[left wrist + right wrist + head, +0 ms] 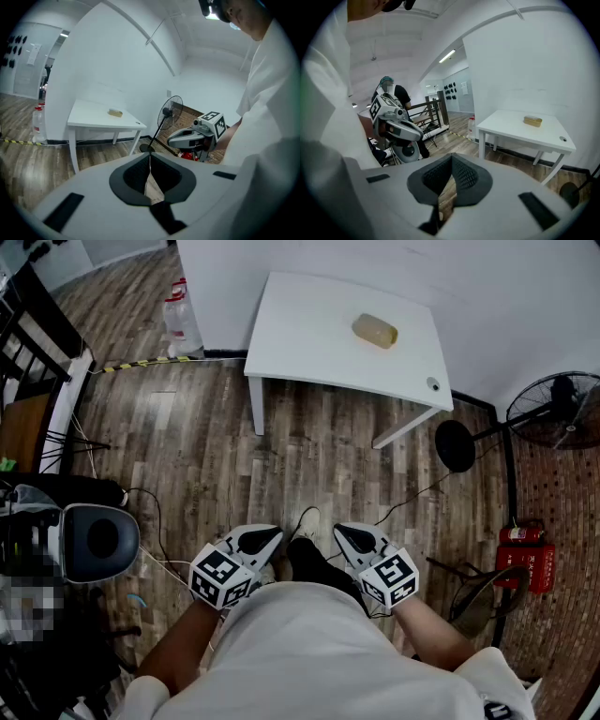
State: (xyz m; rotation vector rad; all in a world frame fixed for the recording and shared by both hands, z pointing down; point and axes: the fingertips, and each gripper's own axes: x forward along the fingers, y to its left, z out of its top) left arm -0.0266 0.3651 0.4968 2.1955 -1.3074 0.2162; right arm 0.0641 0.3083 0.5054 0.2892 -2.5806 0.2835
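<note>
well short of the white table point(309, 352), left gripper point(270, 536) and right gripper point(343, 532) hang clenched, empty.

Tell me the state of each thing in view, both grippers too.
left gripper: jaws shut, nothing between them.
right gripper: jaws shut, nothing between them.
white table: upright on the wood floor.
tan block: lying on the table, untouched.
fan: standing upright; spinning or not, cannot tell.
water bottle: upright on the floor beside the table.

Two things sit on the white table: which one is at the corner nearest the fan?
The small round piece, right at the table's corner beside the fan; the tan block lies farther back, mid-table.
</note>
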